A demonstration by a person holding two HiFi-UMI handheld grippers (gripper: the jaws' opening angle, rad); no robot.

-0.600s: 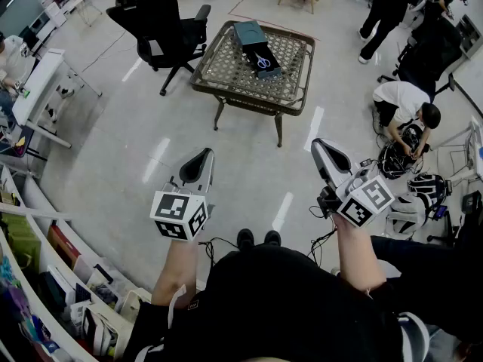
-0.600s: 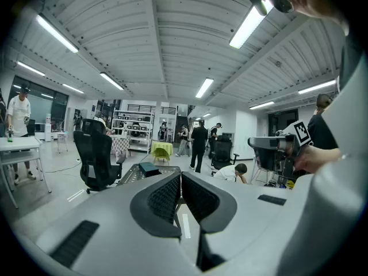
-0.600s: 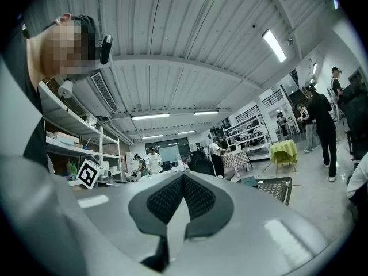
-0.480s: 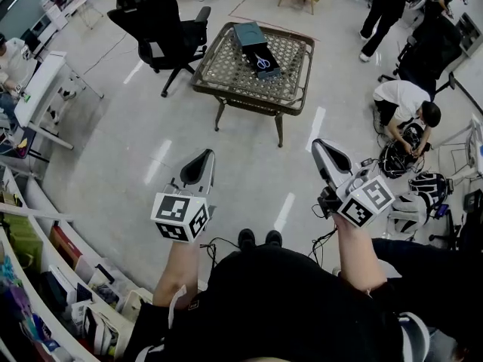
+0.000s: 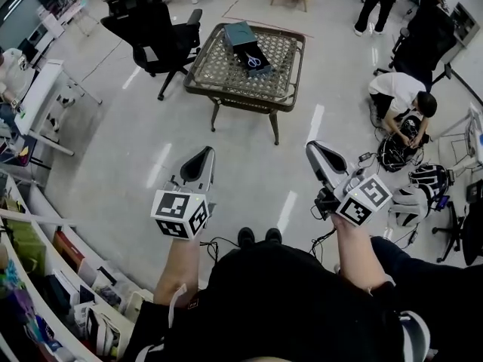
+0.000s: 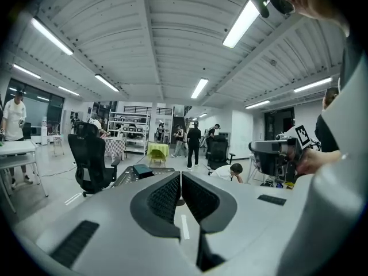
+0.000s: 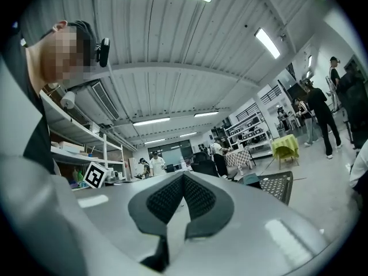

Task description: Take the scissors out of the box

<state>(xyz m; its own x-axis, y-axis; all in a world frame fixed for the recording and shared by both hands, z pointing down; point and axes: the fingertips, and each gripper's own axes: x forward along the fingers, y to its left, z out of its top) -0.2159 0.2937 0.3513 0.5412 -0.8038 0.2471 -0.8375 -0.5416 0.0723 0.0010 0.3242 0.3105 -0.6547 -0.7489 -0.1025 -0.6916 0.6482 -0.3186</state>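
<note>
The scissors (image 5: 253, 60), with blue handles, lie in an open dark box (image 5: 259, 52) on a wicker table (image 5: 226, 78) across the floor, far ahead of me. The box's teal lid (image 5: 240, 33) lies beside it. My left gripper (image 5: 202, 159) and right gripper (image 5: 317, 151) are held up in front of my body, well short of the table. Both have their jaws shut with nothing between them. In the left gripper view the table (image 6: 123, 177) and the box (image 6: 142, 169) show just past the shut jaws. In the right gripper view the table (image 7: 279, 186) stands at the right.
A black office chair (image 5: 155, 40) stands left of the table. A person crouches over bags and cables (image 5: 400, 100) on the floor at the right. Desks and shelves (image 5: 38, 89) line the left side. Other people stand at the far right.
The table and box have slid slightly up and to the left in the head view. Both grippers stay shut and in about the same place.
</note>
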